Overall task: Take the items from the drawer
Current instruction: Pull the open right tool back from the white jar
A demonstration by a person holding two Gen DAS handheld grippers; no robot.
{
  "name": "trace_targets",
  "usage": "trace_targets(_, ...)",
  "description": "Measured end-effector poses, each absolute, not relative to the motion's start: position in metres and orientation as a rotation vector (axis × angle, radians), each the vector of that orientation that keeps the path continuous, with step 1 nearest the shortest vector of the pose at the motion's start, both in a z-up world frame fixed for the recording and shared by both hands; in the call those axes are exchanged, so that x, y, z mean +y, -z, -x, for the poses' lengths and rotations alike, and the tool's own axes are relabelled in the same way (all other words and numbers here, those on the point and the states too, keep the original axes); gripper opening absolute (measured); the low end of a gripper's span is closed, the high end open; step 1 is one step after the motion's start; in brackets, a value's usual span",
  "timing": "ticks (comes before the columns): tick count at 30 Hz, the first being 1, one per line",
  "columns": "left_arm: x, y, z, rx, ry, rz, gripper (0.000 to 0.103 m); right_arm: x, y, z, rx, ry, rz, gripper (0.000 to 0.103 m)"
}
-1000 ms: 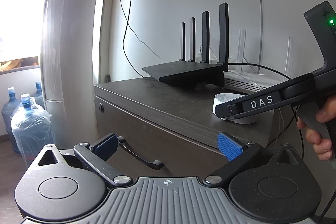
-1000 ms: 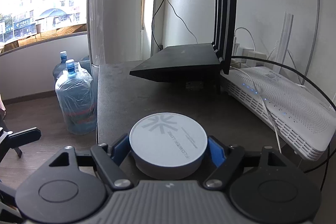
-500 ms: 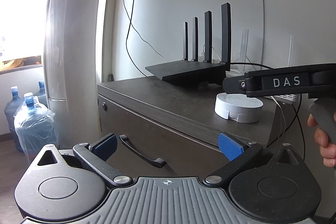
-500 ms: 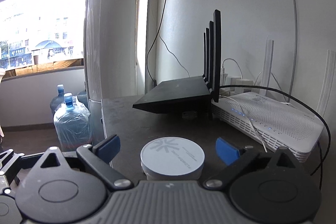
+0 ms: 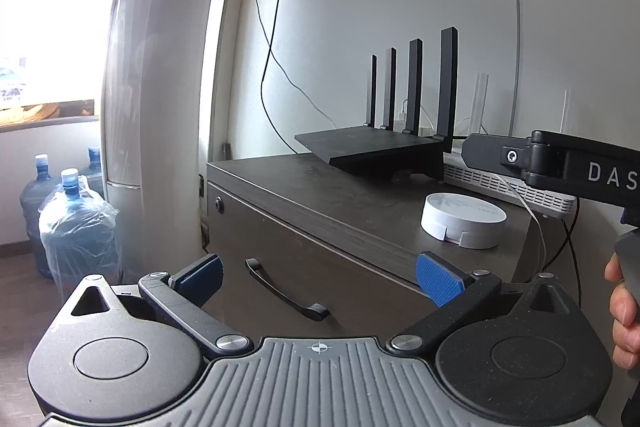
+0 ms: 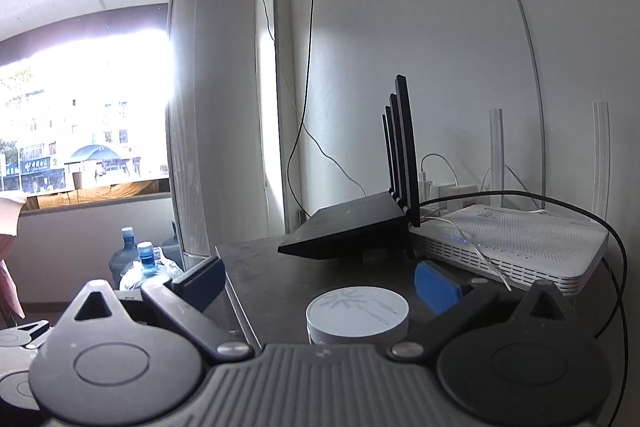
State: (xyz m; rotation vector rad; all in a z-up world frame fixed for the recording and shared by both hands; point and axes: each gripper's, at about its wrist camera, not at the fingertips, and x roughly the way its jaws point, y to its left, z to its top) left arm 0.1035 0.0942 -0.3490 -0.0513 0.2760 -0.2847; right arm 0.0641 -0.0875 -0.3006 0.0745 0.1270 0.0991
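Note:
The dark cabinet [image 5: 320,187] has a shut drawer with a black handle [image 5: 286,291]. My left gripper [image 5: 318,271] is open just in front of that handle, with nothing between its blue pads. A round white box [image 5: 463,219] rests on the cabinet top. My right gripper [image 6: 319,281] hangs a little above and behind the round white box [image 6: 357,313]. Its jaws are opening, and the pads stand well apart from the box. In the left wrist view one black finger [image 5: 500,155] of the right gripper reaches in from the right, held by a person's hand [image 5: 624,307].
A black router [image 5: 380,147] with several antennas and a white router [image 6: 512,239] with cables stand at the back of the cabinet top. A tall white column unit [image 5: 160,67] is to the left. Blue water bottles [image 5: 76,227] sit on the floor beside it.
The right gripper's jaws spread off the round white box, leaving it on the cabinet top, and the gripper drew back and tilted up. The left gripper stayed put.

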Motion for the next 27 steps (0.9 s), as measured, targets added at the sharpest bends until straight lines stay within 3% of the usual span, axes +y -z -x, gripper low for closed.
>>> trace_targets(27,0.121,0.331,-0.071,0.215,0.126,0.044,0.103,-0.073,0.311,-0.036,0.102,-0.127,-0.166,0.103)
